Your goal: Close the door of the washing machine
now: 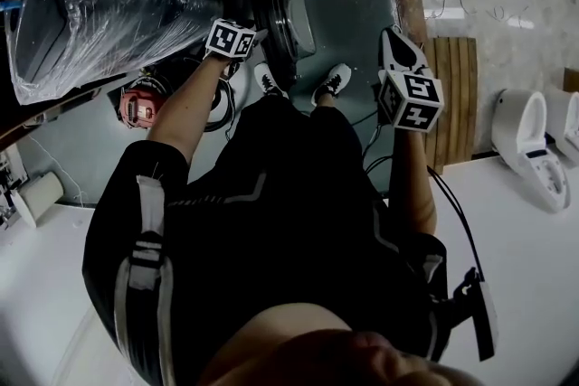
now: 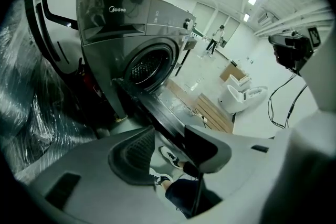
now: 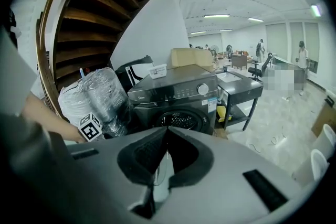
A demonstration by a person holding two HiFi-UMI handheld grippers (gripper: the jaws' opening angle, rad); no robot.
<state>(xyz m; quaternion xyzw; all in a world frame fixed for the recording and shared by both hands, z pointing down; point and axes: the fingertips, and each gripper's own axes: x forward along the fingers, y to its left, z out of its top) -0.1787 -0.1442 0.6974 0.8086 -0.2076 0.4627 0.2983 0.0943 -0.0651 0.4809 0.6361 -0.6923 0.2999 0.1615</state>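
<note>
Just beyond the left gripper (image 2: 170,147), whose jaws stand apart and empty, the door (image 2: 152,107) of the washing machine (image 2: 131,23) hangs swung wide, seen edge-on. It looks rigid and hinged, probably light to swing; a push on its free rim should do, without a grasp. The right gripper (image 3: 164,136) is clenched on nothing. A plastic-wrapped bundle (image 2: 31,113) crowds the hinge side; the floor (image 2: 197,84) opposite lies open.

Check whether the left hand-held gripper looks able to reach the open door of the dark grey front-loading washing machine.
Probably yes: the left hand-held gripper, jaws apart and empty, sits close by the open dark door, with nothing visible between them.
</note>
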